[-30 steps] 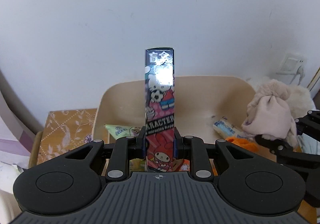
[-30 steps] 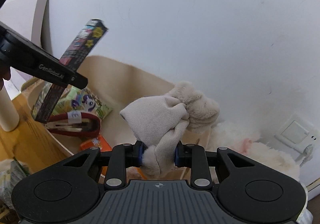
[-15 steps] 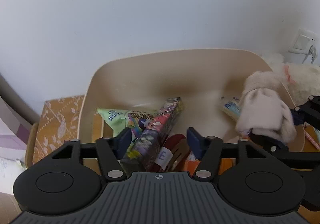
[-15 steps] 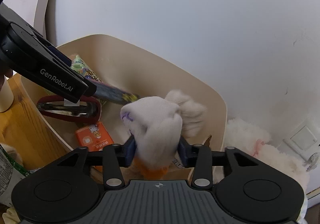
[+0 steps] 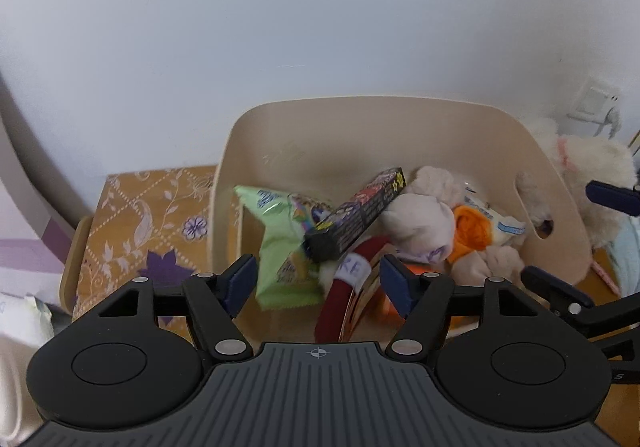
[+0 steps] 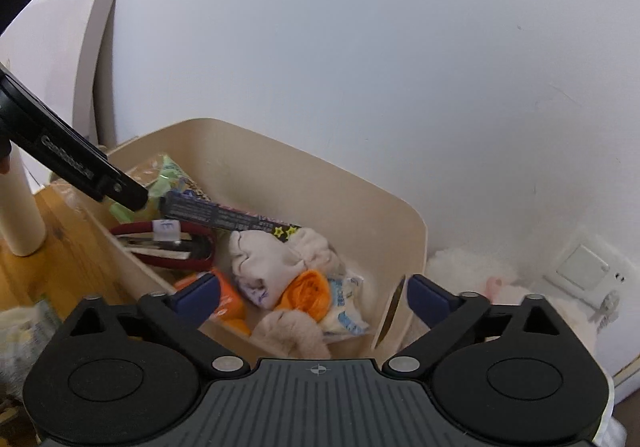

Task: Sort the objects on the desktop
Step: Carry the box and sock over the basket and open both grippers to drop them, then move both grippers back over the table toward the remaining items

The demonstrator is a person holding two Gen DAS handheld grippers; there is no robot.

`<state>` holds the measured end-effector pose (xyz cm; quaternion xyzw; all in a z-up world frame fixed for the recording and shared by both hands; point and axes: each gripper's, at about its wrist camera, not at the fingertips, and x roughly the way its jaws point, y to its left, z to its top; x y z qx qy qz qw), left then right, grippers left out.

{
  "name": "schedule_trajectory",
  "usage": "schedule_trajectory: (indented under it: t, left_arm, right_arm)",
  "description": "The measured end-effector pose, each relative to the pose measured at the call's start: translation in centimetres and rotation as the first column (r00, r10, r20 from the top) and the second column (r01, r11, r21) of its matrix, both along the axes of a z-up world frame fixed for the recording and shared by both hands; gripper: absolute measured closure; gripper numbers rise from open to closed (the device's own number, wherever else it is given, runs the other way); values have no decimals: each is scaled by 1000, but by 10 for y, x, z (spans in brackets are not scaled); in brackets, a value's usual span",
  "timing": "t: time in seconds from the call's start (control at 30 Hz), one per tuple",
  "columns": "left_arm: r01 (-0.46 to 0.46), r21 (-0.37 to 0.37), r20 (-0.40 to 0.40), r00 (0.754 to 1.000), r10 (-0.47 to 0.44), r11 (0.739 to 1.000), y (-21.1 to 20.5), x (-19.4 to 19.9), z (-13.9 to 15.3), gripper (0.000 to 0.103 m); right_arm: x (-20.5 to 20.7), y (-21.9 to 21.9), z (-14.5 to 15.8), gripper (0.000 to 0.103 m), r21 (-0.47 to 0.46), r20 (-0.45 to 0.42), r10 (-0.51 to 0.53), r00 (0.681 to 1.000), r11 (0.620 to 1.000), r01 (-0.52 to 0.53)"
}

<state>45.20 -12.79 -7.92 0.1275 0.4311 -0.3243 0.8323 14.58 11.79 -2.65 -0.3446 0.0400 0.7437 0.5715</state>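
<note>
A beige bin (image 5: 420, 127) (image 6: 352, 183) against the wall holds the sorted items. The long cartoon-printed box (image 5: 356, 215) (image 6: 228, 217) lies slanted on a green snack bag (image 5: 280, 243). Beside it rests the beige plush toy (image 5: 420, 223) (image 6: 268, 259), partly over an orange item (image 5: 472, 227) (image 6: 308, 289). My left gripper (image 5: 318, 281) hovers above the bin's near side, its jaws opening, nothing between them. My right gripper (image 6: 312, 293) hangs over the bin too, jaws opening wide and apart from the plush toy below.
A dark red hair clip with a white label (image 5: 352, 283) (image 6: 164, 243) lies in the bin. A patterned box (image 5: 148, 223) stands left of it. A white fluffy toy (image 6: 492, 287) and a wall socket (image 6: 584, 267) are at the right. A cream cylinder (image 6: 18, 215) stands on the wooden desk.
Both grippers let go: the printed box dropped from the left one and the plush toy from the right, both now lying in the bin. Both grippers drew closer to the bin.
</note>
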Motion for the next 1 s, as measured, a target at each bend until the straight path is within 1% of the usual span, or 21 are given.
schedule_trajectory:
  t: [0.13,0.27,0.4,0.57,0.73,0.9,1.0]
  left_arm:
    - [25,4,15,1000,-25,1000,21,-13,8,32]
    - [59,26,13,998,-59,998,40,-30,7,31]
    - [77,41,-15,997,-77,996,57,-46,-3,31]
    - [91,95,-38,995,-87,991,76,-71,-19,31]
    - [80,146,-72,995,-70,986,96,-84,-39,31]
    - [90,194,-95,993,-72,977,110,-92,-58,31]
    - [89,203,-112,991,-67,975,113,-92,-67,31]
  right_arm:
    - [2,-19,-4,0,-5,2,18,1000,1000,-18]
    - [6,-37,-12,0,-30,-6,21,1000,999,-21]
    - [10,-57,-25,0,-68,-8,14,1000,998,-15]
    - [6,-76,-44,0,-119,26,23,999,993,-20]
    - [1,-76,-63,0,-136,65,19,998,991,-10]
    - [10,-71,-70,0,-147,97,-29,995,988,44]
    - [13,-66,-80,0,-152,153,-15,988,988,38]
